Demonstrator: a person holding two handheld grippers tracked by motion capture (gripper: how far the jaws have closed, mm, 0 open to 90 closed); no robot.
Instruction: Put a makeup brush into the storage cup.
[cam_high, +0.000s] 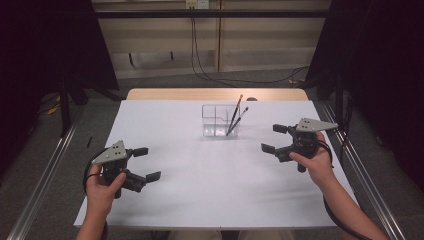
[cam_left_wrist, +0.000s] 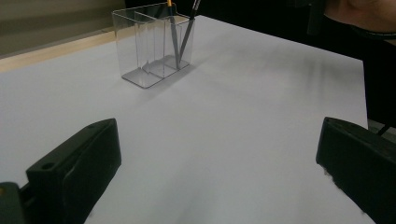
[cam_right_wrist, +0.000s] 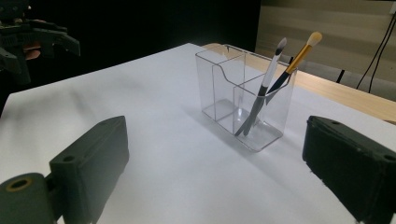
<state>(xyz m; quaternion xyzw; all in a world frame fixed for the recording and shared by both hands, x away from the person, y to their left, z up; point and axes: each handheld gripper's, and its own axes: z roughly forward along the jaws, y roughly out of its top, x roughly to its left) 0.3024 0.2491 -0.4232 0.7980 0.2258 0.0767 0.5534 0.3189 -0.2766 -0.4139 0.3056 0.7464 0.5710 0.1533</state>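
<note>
A clear plastic organiser (cam_high: 220, 121) (cam_left_wrist: 150, 44) (cam_right_wrist: 244, 95) with divided compartments stands on the white table (cam_high: 200, 175), back of centre. Two makeup brushes (cam_high: 235, 116) (cam_right_wrist: 264, 88) lean in its right-hand compartment: one dark with a gold ferrule (cam_right_wrist: 299, 56), one grey (cam_left_wrist: 173, 37). My left gripper (cam_high: 146, 164) (cam_left_wrist: 217, 172) hovers open at the front left, well short of the organiser. My right gripper (cam_high: 273, 138) (cam_right_wrist: 215, 172) is open at the right, its jaws facing the organiser with a gap of bare table between. Neither holds anything.
The white sheet covers a wooden table whose far edge (cam_high: 215, 93) shows behind it. Dark curtains hang at both sides, and cables (cam_high: 210, 75) run on the floor beyond. Metal rails (cam_high: 45, 175) flank the table. In the right gripper view the other gripper (cam_right_wrist: 28, 37) shows far left.
</note>
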